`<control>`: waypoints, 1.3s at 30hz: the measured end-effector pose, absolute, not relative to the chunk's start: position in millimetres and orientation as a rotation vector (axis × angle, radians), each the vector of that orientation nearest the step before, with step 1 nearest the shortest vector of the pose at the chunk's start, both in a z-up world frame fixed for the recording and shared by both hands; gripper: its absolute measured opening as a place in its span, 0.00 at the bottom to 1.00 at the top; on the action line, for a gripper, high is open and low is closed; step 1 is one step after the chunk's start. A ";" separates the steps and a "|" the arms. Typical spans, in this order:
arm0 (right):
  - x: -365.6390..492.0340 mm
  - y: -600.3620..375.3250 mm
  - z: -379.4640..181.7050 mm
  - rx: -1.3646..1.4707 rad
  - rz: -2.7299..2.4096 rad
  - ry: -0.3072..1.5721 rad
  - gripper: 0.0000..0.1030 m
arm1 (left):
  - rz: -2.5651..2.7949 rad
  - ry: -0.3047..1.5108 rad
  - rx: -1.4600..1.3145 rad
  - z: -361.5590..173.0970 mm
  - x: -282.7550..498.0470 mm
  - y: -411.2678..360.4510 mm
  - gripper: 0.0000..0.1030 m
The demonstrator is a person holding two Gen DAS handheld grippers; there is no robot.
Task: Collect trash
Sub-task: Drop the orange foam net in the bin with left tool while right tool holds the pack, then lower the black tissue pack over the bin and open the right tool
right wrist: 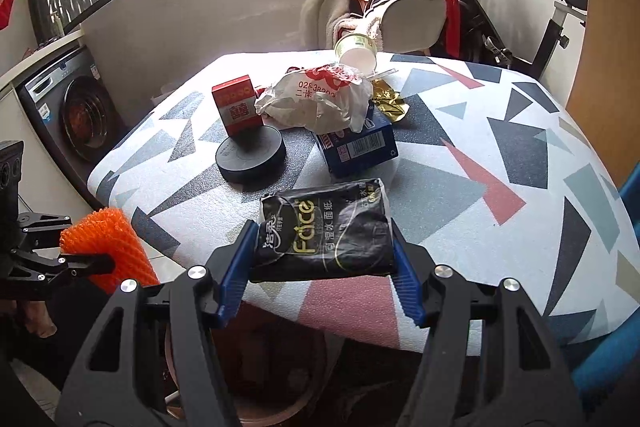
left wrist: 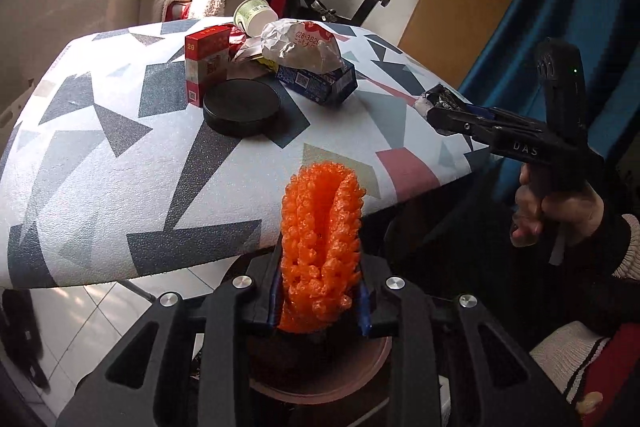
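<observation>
Left gripper (left wrist: 320,291) fingers clamped on an orange foam fruit net (left wrist: 322,227): feather-light, springy, squashes flat. Held off the surface (left wrist: 120,187) edge, above a brownish bin (left wrist: 376,359), contents hidden. Right gripper (right wrist: 322,259) fingers clamped across a black tissue pack (right wrist: 326,227): soft, slick film, best gripped at the sides. Beyond: blue carton (right wrist: 360,147), tipped paper cup (right wrist: 358,55), seemingly empty.

Your left hand-held gripper (left wrist: 320,301) pinches orange foam netting (left wrist: 320,227) above a brown bin (left wrist: 320,383), beside the worktop (left wrist: 120,167).
</observation>
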State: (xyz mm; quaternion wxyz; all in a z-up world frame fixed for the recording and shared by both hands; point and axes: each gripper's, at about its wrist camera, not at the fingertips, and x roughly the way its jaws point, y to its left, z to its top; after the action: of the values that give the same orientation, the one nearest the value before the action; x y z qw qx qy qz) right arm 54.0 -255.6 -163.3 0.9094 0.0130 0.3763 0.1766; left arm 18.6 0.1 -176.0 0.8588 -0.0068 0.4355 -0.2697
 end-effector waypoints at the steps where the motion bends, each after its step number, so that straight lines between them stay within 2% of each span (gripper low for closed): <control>1: 54.0 -255.5 -163.9 0.028 0.364 0.779 0.61 | -0.566 0.916 -0.014 -177.2 18.3 -0.5 0.26; 4: 54.5 -255.0 -164.6 0.029 0.364 0.784 0.61 | -0.571 0.918 -0.030 -179.1 18.6 -0.5 0.33; 6: 53.5 -254.4 -165.0 0.028 0.365 0.785 0.61 | -0.571 0.920 -0.040 -181.1 19.3 0.2 0.49; 9: 51.9 -253.8 -166.6 0.030 0.364 0.783 0.61 | -0.564 0.915 -0.038 -182.2 20.7 1.8 0.61; 19: 39.0 -240.8 -179.2 0.009 0.375 0.774 0.61 | -0.493 0.876 -0.002 -180.9 22.2 17.6 0.79; 23: 20.9 -226.9 -187.8 0.001 0.413 0.760 0.61 | -0.473 0.819 0.024 -175.8 16.0 28.9 0.89; 28: 8.3 -198.8 -205.2 -0.081 0.466 0.816 0.62 | -0.464 0.791 0.050 -181.3 6.8 33.3 0.94; 39: -3.5 -166.4 -214.8 -0.191 0.524 0.839 0.62 | -0.434 0.800 -0.044 -189.7 11.4 50.5 0.94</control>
State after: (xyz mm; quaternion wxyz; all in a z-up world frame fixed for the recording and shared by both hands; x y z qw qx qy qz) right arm -3.5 -166.4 -214.8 0.8757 -0.0916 0.4022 0.2512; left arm 11.4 50.5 -189.7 0.8980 -0.0215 0.3862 -0.2096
